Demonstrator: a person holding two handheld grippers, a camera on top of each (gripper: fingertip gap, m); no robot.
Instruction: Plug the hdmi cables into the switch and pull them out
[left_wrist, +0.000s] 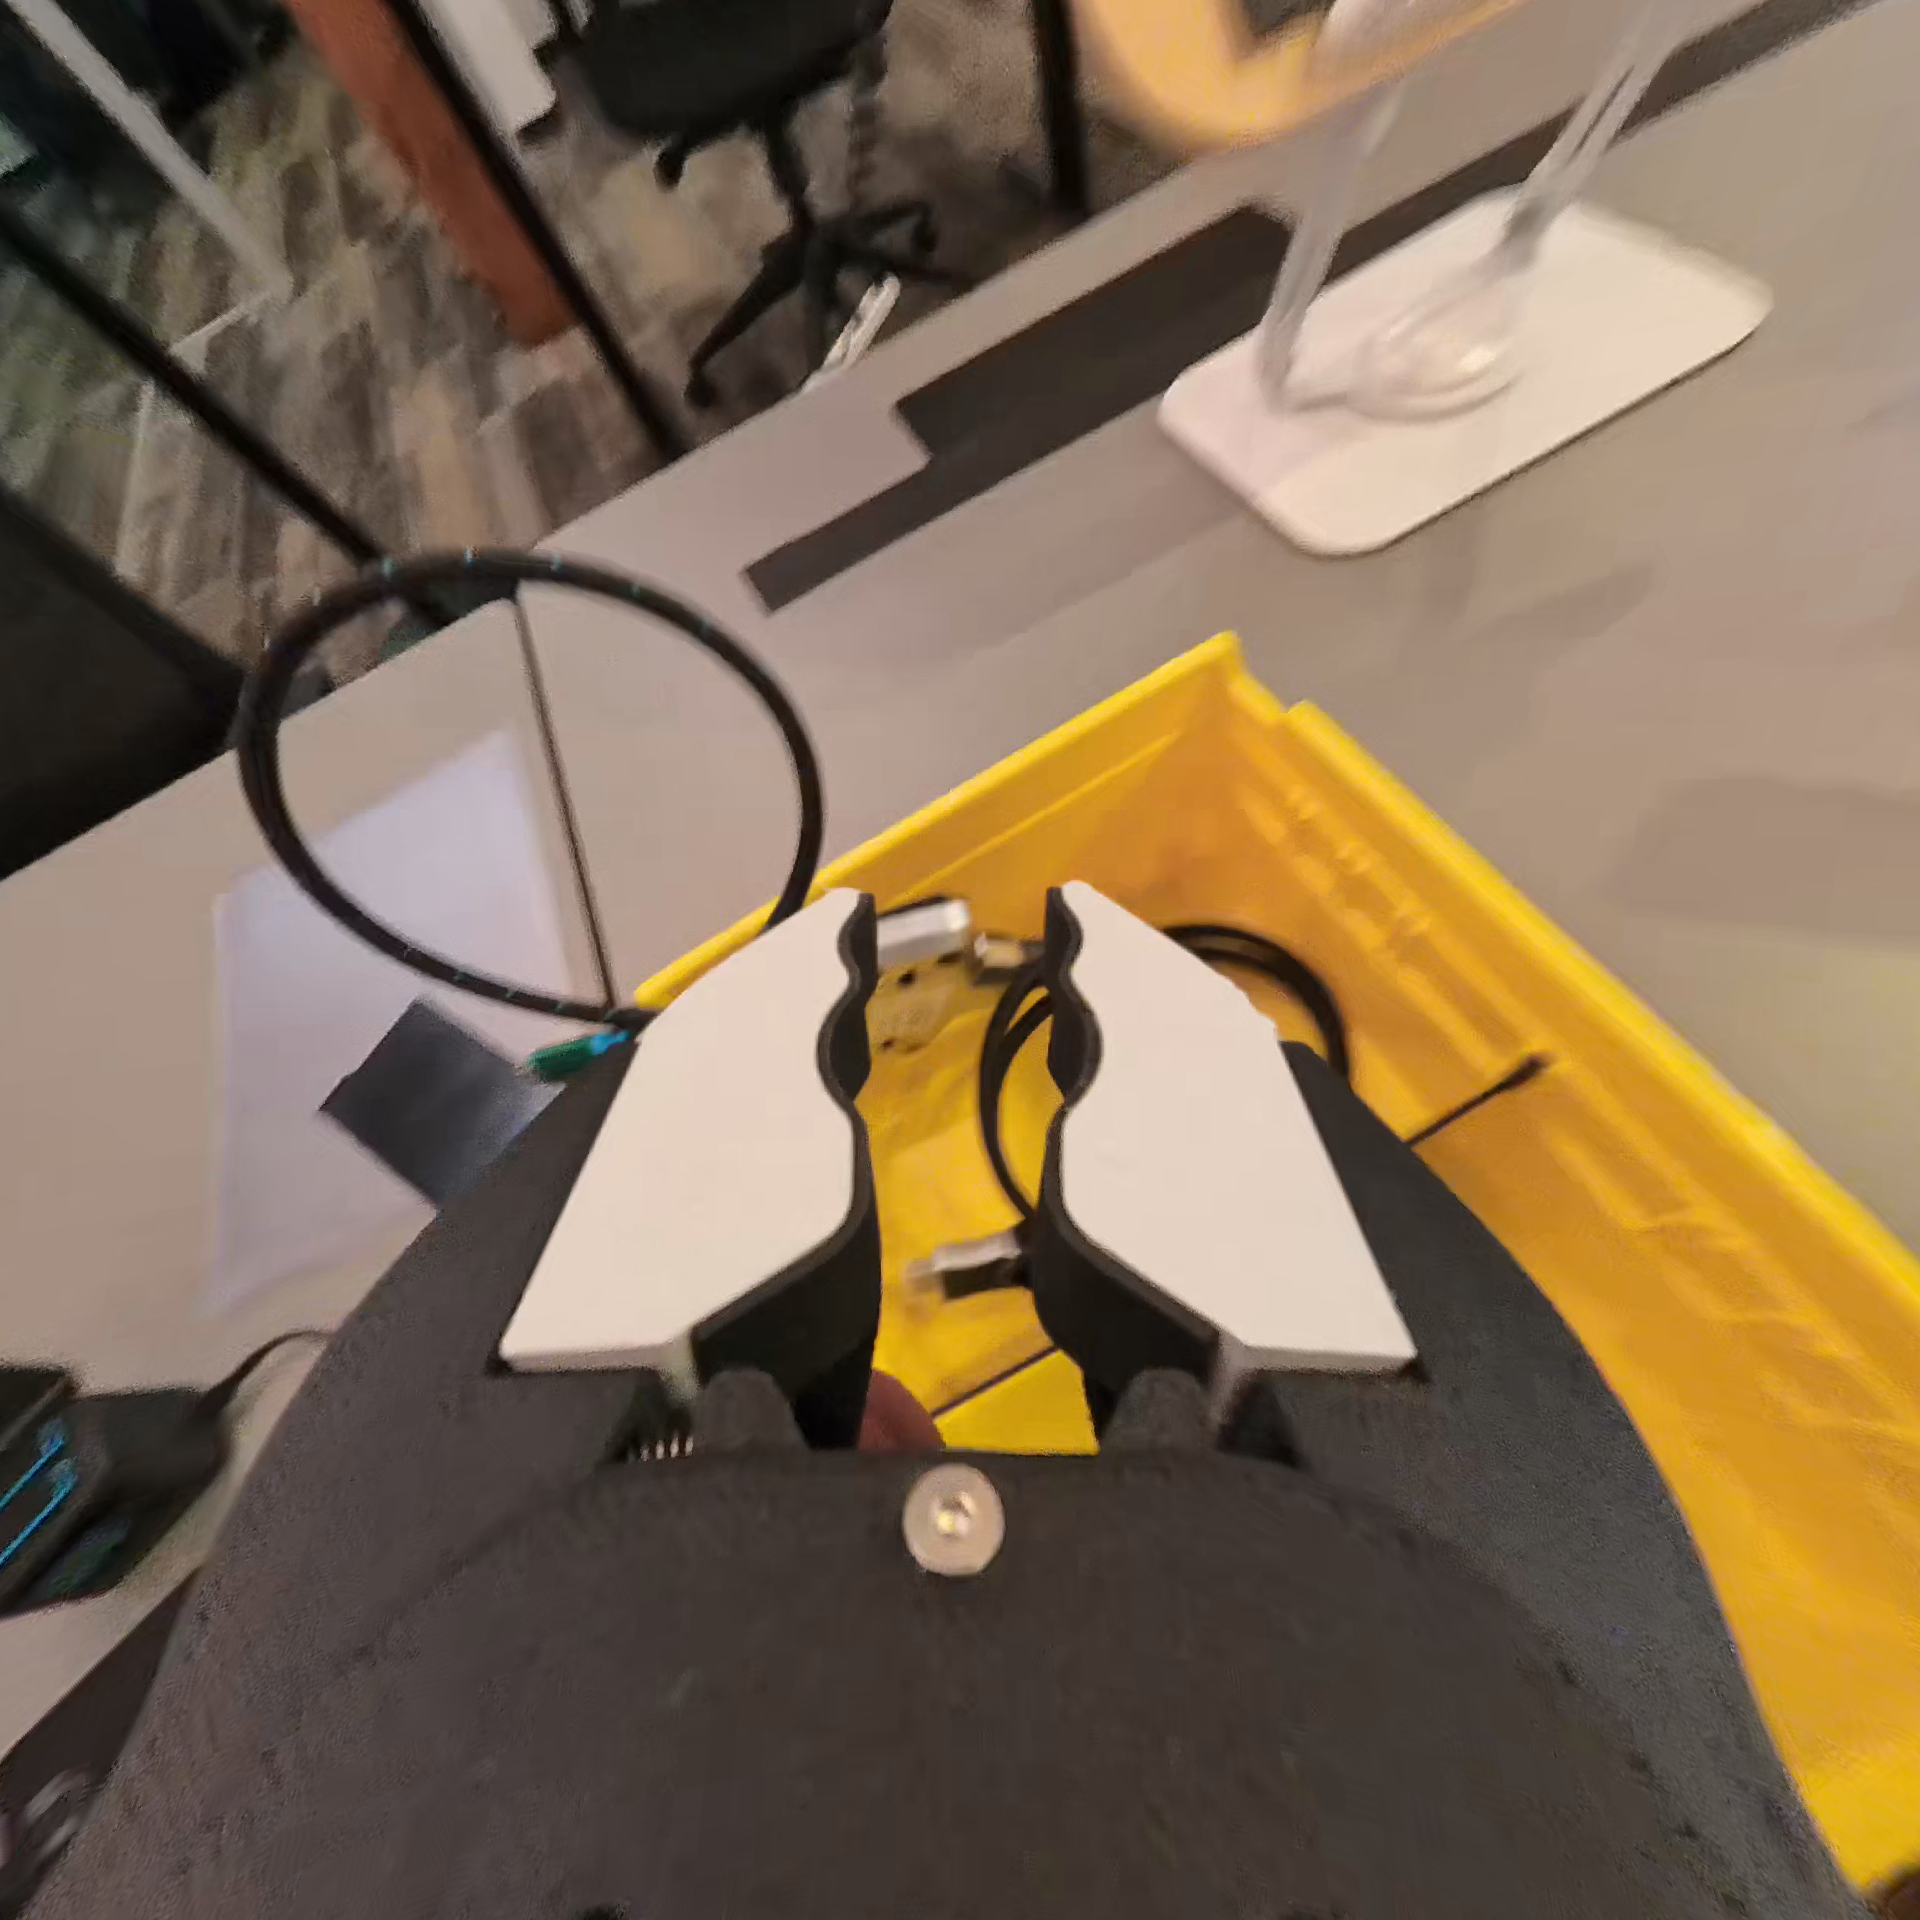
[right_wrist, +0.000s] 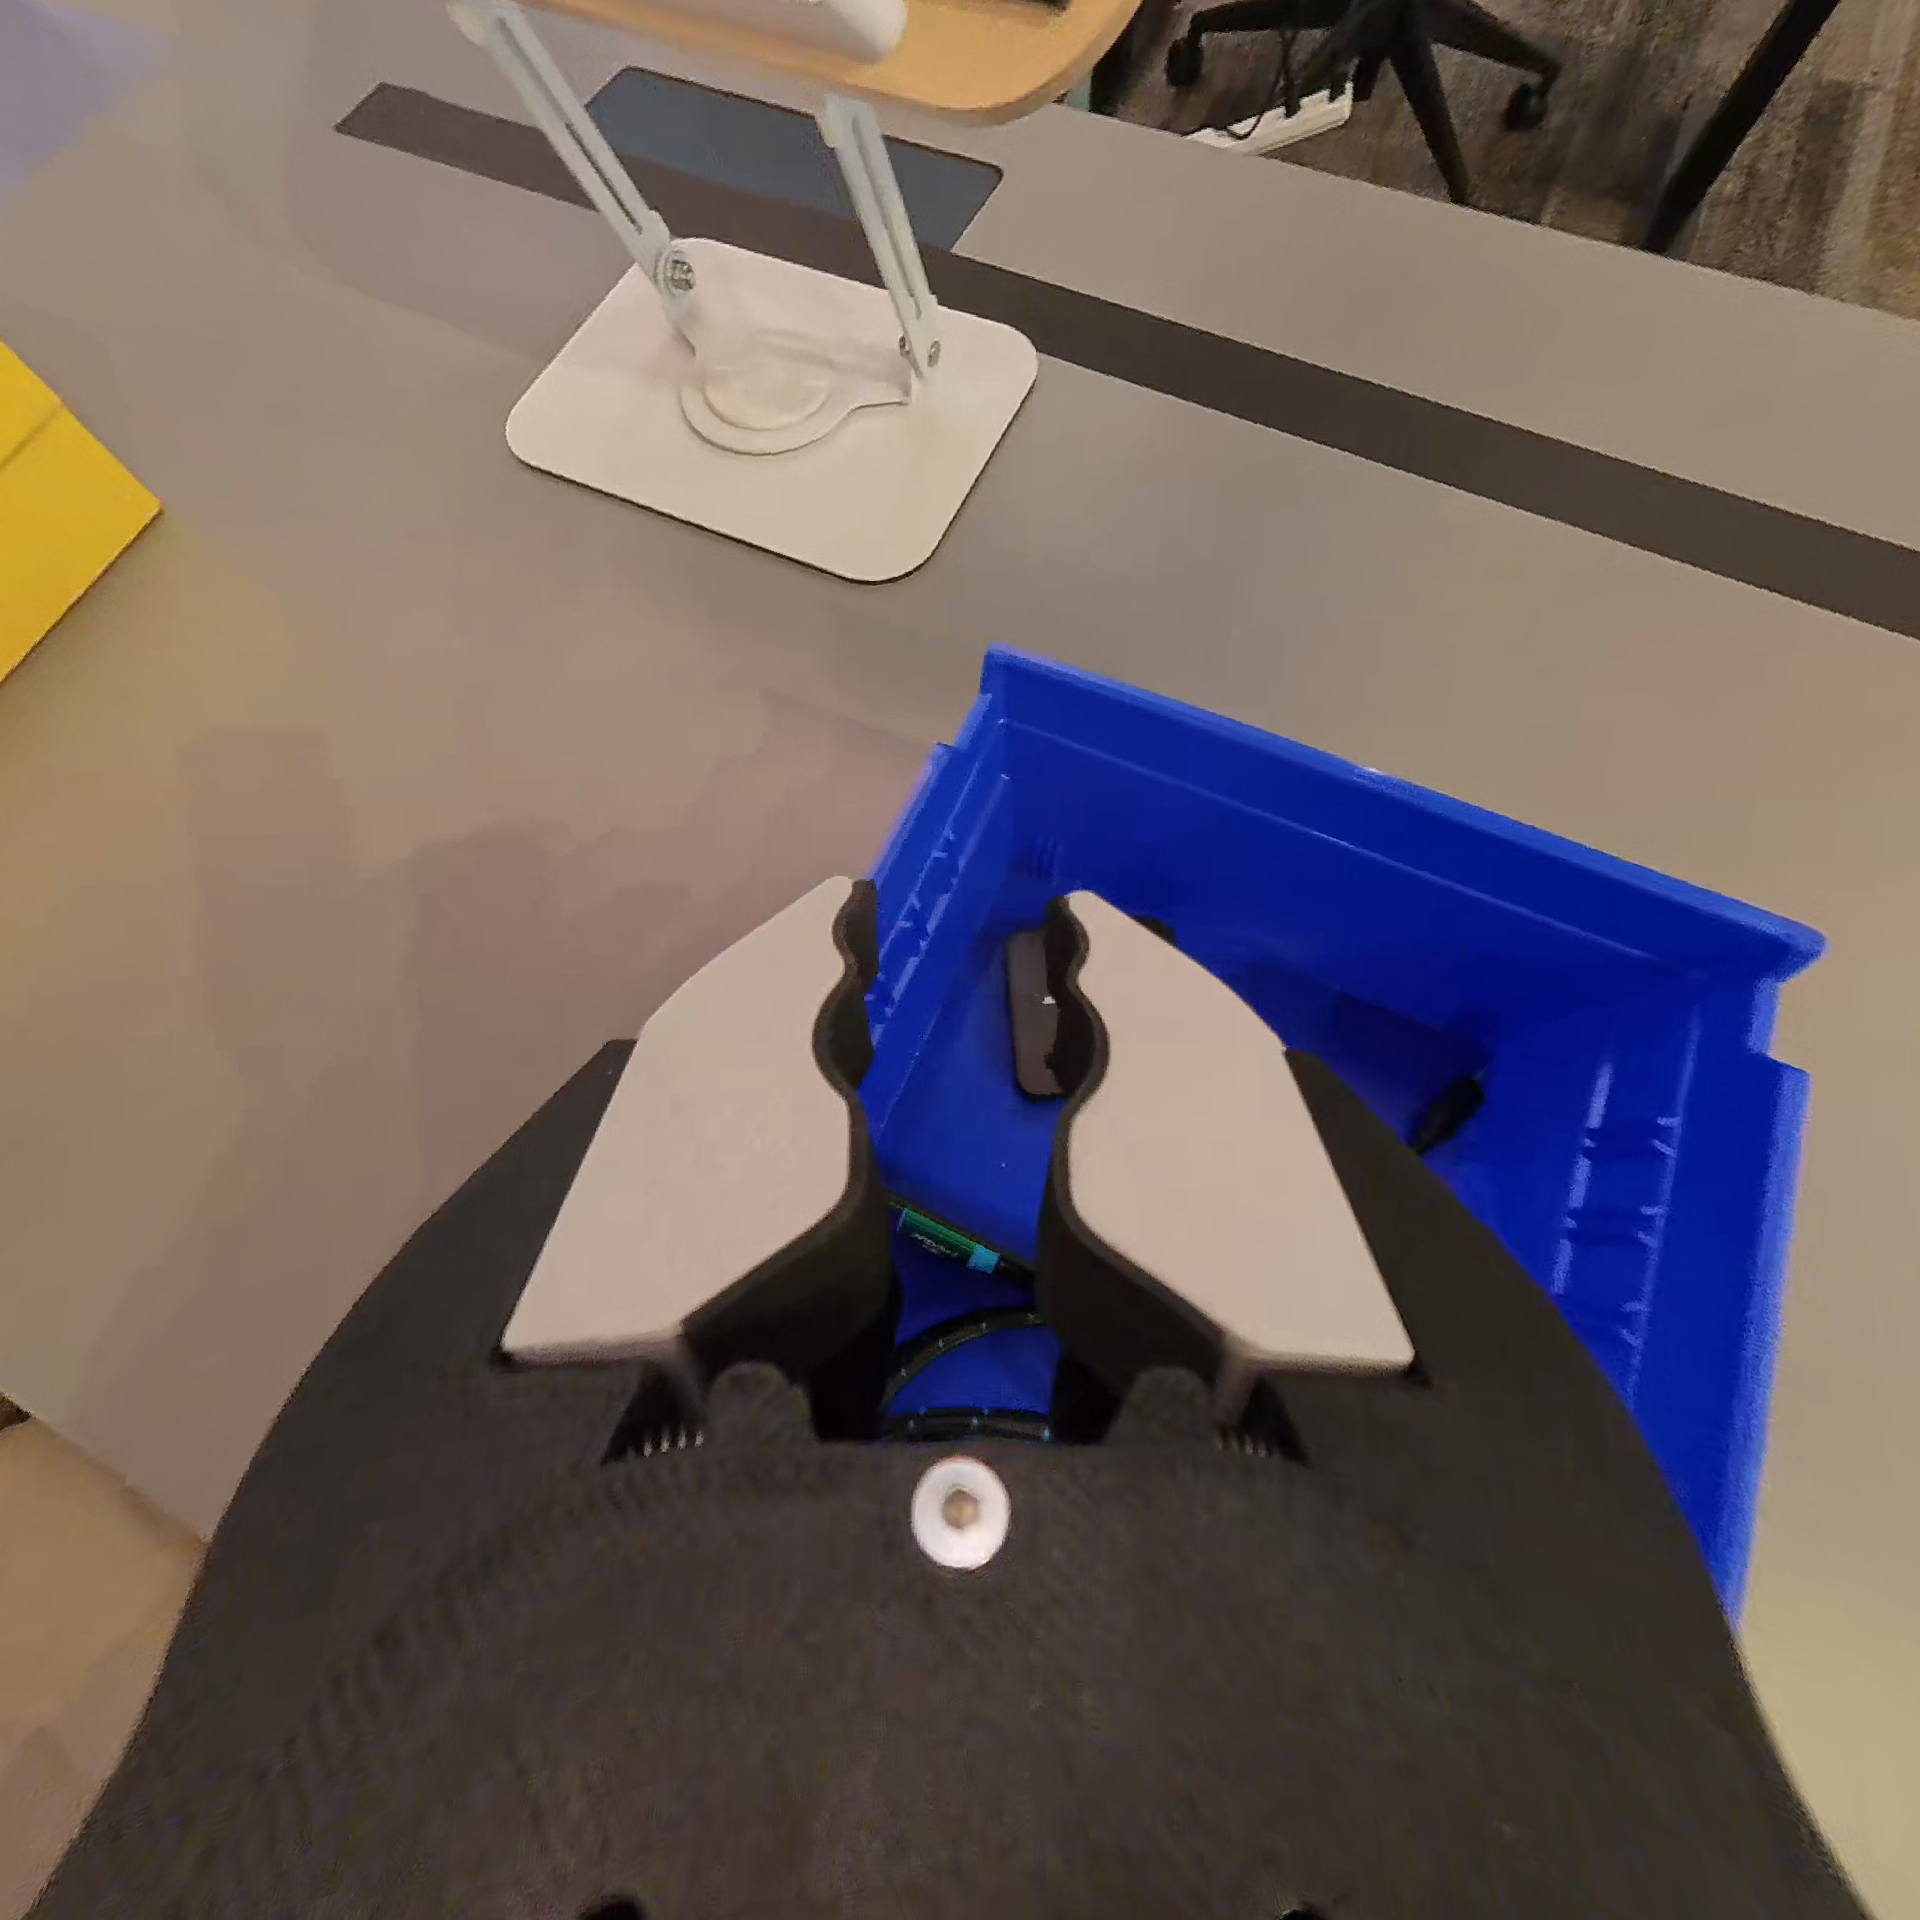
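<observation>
Cables lie coiled in the yellow bin (left_wrist: 1455, 935) on the left, 1 metal plug (left_wrist: 961, 1262) directly below the left gripper (left_wrist: 951, 914), whose fingers are spread and empty. On the right, the right gripper (right_wrist: 956, 914), also spread and empty, hovers over the blue bin (right_wrist: 1455, 883); a dark slim device, probably the switch (right_wrist: 1029, 1013), lies lengthwise under its tips.

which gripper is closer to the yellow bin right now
Left. The left gripper hangs right over the yellow bin, jaws open above the cables inside. The right gripper is over the blue bin; from there the yellow bin sits far to its left.
</observation>
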